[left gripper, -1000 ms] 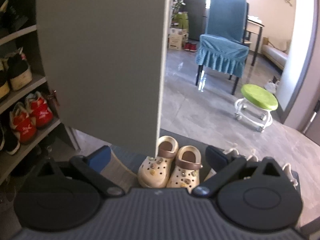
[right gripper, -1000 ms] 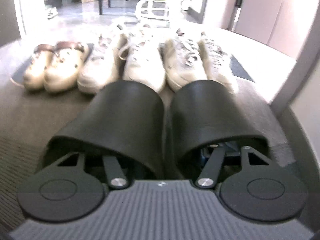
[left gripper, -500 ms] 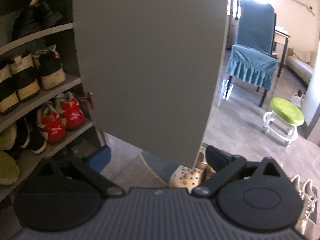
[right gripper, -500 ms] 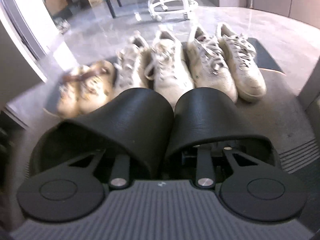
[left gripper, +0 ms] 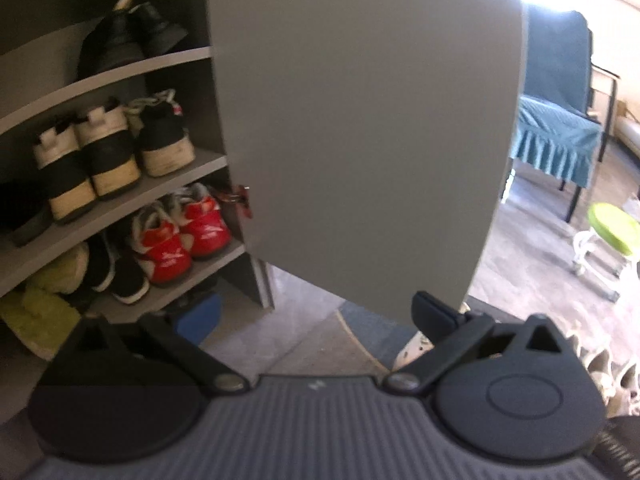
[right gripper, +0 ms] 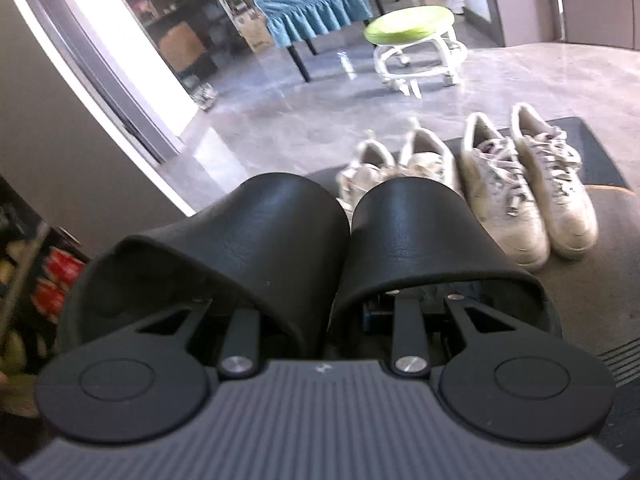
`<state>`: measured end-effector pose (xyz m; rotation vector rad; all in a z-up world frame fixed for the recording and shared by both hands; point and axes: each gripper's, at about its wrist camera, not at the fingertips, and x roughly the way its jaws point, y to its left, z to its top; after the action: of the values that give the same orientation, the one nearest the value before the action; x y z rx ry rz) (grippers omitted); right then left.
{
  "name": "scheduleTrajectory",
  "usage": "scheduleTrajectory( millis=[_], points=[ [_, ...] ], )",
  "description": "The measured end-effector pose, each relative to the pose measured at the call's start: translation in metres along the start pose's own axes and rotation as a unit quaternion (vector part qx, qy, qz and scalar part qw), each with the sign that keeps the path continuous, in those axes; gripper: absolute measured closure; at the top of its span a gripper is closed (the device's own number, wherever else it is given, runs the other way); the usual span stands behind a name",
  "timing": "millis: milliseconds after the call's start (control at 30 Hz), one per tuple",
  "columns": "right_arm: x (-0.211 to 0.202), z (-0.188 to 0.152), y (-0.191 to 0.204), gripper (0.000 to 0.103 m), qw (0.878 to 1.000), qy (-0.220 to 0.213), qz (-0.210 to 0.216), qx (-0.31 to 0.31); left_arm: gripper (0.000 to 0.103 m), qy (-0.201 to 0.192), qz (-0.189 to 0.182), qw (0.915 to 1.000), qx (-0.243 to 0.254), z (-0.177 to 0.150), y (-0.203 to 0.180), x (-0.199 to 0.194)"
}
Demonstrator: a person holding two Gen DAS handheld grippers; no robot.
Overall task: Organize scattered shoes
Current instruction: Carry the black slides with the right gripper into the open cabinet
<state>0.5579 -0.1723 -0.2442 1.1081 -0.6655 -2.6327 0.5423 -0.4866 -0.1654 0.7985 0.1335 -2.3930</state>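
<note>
A: Left gripper, left wrist view: jaws spread wide, nothing between them. Blue-padded finger at 8 o'clock, black one at 4 o'clock.

B: What's ahead of it?

A: The grey cabinet door fills 12 o'clock, its lower edge just above the black finger. The open shoe rack runs from 9 to 11 o'clock. Shelves hold dark high-tops and red sneakers; something yellow-green sits at the lowest left. The bottom shelf at 9 o'clock looks crowded.

B: Right wrist view?

A: Right gripper is clamped on a pair of black slippers. Both fingers are hidden under the straps, so the grip is read from how the pair hangs together in front of the camera, clear of the floor. Toes point away toward 12 o'clock, long axes along the fingers.

B: And the rest of the shoes?

A: White sneakers and a second pale pair are lined up on the dark mat at 1 to 2 o'clock. A green stool stands beyond, well apart.

B: Where's the rack from the loaded hand?

A: At 9 o'clock, a blurred strip of red and yellow-green at the frame's left edge. My judgement: the right hand must swing left and turn the slippers toe-first into a shelf. The left hand is nearer the rack but empty, pitched downward near the door edge.

B: Risk?

A: Probably the door edge, and finding free shelf room.
</note>
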Motion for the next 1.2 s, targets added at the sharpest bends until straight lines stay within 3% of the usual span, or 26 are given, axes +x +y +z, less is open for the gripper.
scheduleTrajectory(
  millis=[200,267,400,567,767,867,933,1033,1100,1200],
  points=[
    [-0.014,0.038,0.053,0.071,0.992,-0.028,0.102,-0.063,0.000,-0.023,0.059,0.9980,0.008,0.010,0.026,-0.007],
    [-0.021,0.047,0.070,0.072,0.986,-0.035,0.135,-0.092,0.000,-0.018,0.075,0.9970,-0.012,0.011,0.036,-0.007],
    [-0.046,0.066,0.108,0.072,0.965,-0.051,0.216,-0.142,0.000,-0.010,0.117,0.9913,-0.061,0.002,0.056,-0.008],
    [-0.078,0.083,0.149,0.071,0.938,-0.058,0.292,-0.179,0.000,-0.015,0.130,0.9867,-0.097,0.003,0.081,-0.018],
    [-0.107,0.104,0.220,0.071,0.886,-0.051,0.388,-0.248,0.000,0.034,0.134,0.9844,-0.108,-0.001,0.087,-0.006],
    [-0.119,0.101,0.270,0.071,0.847,-0.045,0.438,-0.298,0.000,0.049,0.139,0.9844,-0.095,-0.008,0.077,0.004],
    [-0.125,0.097,0.298,0.071,0.827,-0.036,0.459,-0.322,0.000,0.056,0.142,0.9859,-0.069,-0.013,0.069,0.009],
    [-0.129,0.084,0.336,0.072,0.797,-0.024,0.492,-0.350,0.000,0.074,0.134,0.9856,-0.073,-0.014,0.071,0.012],
    [-0.128,0.075,0.360,0.072,0.781,-0.019,0.507,-0.363,0.000,0.078,0.133,0.9835,-0.094,-0.005,0.082,0.006],
    [-0.122,0.056,0.392,0.072,0.766,-0.022,0.520,-0.378,0.000,0.050,0.147,0.9832,-0.096,0.013,0.096,-0.001]
  ],
)
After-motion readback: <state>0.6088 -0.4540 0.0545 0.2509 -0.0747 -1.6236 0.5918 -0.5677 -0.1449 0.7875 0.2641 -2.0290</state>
